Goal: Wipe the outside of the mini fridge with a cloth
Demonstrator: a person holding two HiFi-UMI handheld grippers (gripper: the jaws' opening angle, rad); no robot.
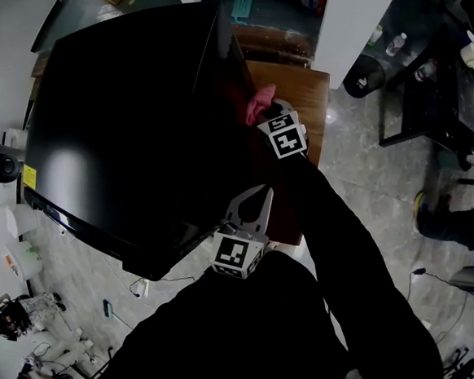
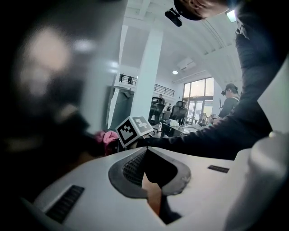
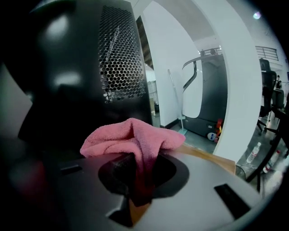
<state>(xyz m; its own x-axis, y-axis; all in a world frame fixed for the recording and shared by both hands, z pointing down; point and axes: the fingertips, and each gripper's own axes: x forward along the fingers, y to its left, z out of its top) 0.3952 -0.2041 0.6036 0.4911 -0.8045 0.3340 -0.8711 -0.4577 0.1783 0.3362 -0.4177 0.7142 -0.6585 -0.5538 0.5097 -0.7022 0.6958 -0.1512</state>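
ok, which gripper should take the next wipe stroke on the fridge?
Right. The right gripper is shut on the pink cloth, already up at the side of the mini fridge. The left gripper is shut with nothing between its jaws, so it has nothing to wipe with.

Right arm (image 1: 343, 238) in a dark sleeve is stretched way out in front, and the right gripper (image 3: 137, 163) at the end of it has its jaws pinched on a bunched pink cloth (image 3: 131, 137). The left gripper (image 2: 145, 150) sits tucked in close to the person's body, nearer than the right one, jaws closed tip to tip with nothing between them, pointing forward.
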